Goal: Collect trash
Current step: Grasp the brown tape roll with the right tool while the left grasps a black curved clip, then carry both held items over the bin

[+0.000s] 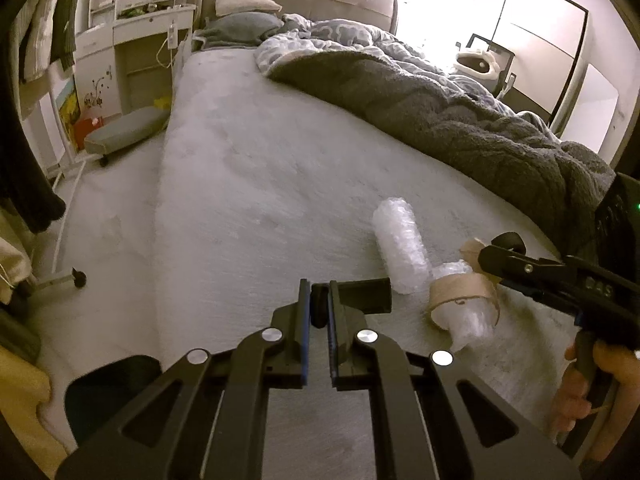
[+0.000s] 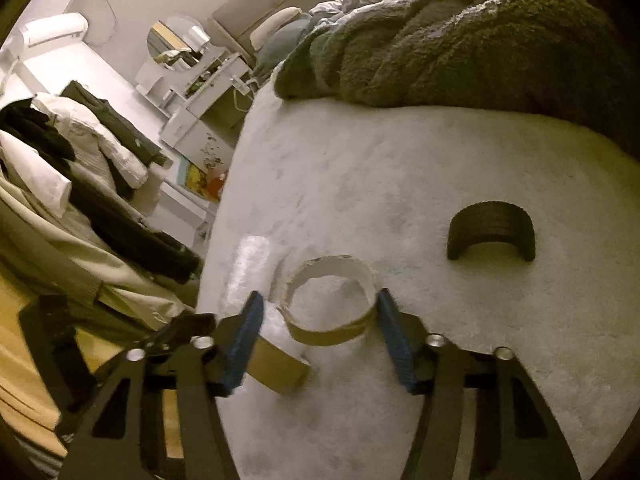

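Trash lies on the pale bed (image 1: 260, 200), near its front edge, in three pieces close together. On the far left, beside the bed, dark and white clothes (image 2: 100, 152) hang in a heap, and behind them stands a white dresser (image 1: 132, 40) with a mirror.

In the left wrist view, the left claw (image 1: 318, 300) is in the lower middle, above the bed cover. Its jaws are almost together, and a small black thing (image 1: 360, 294) is pinched between the tips; I cannot tell what this thing is.

Just to the right of it lies a roll of bubble wrap (image 1: 400, 252), flat on the cover and pointing away from the camera. Next to the roll is a clear plastic bundle (image 1: 468, 320) with a brown cardboard band (image 1: 460, 292) around it.

A cardboard ring (image 2: 332, 334) stands on its edge on the cover. The right claw (image 2: 320, 304) is about half open and the ring is between its two blue pads. The right pad seems to touch the ring's side, while the left pad is apart from it, so the ring is not yet squeezed. A hand (image 1: 600, 368) holds the handle of this claw at the right edge of the left view.

Further right, a black curved piece (image 2: 491, 232) rests alone on the cover, well apart from the ring. Behind everything, a thick grey blanket (image 1: 440, 120) is pushed over the right side of the bed.
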Demonstrator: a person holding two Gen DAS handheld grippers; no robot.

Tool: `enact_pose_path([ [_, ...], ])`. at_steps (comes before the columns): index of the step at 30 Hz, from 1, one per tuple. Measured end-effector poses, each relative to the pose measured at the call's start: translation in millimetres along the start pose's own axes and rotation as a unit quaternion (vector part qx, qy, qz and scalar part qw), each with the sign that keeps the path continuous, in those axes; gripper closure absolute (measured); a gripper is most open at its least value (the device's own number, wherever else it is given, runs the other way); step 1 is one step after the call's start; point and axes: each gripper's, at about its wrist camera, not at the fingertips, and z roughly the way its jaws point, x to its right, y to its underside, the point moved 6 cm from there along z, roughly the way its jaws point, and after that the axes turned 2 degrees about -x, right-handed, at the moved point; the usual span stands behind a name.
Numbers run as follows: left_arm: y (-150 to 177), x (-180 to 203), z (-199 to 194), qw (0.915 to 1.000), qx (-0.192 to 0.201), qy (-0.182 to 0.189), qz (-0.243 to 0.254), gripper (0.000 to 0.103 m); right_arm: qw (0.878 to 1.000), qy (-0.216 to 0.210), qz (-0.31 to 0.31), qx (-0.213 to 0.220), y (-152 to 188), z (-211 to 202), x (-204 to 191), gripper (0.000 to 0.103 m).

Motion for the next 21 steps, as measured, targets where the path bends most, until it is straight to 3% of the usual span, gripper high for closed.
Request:
enact_pose_path([
  [10, -4.5, -17.7, -23.2, 0.9998, 0.014, -0.008, 0.009, 0.095, 0.999, 0.028, -0.029, 0.028, -12.8, -5.2, -22.0, 0.055],
  [21, 3.0, -47.5, -41.1, 0.9993, 0.012, -0.029, 0.021, 0.095, 0.996, 0.029, -0.087, 0.019, -11.0, 15.0, -73.2, 0.055],
])
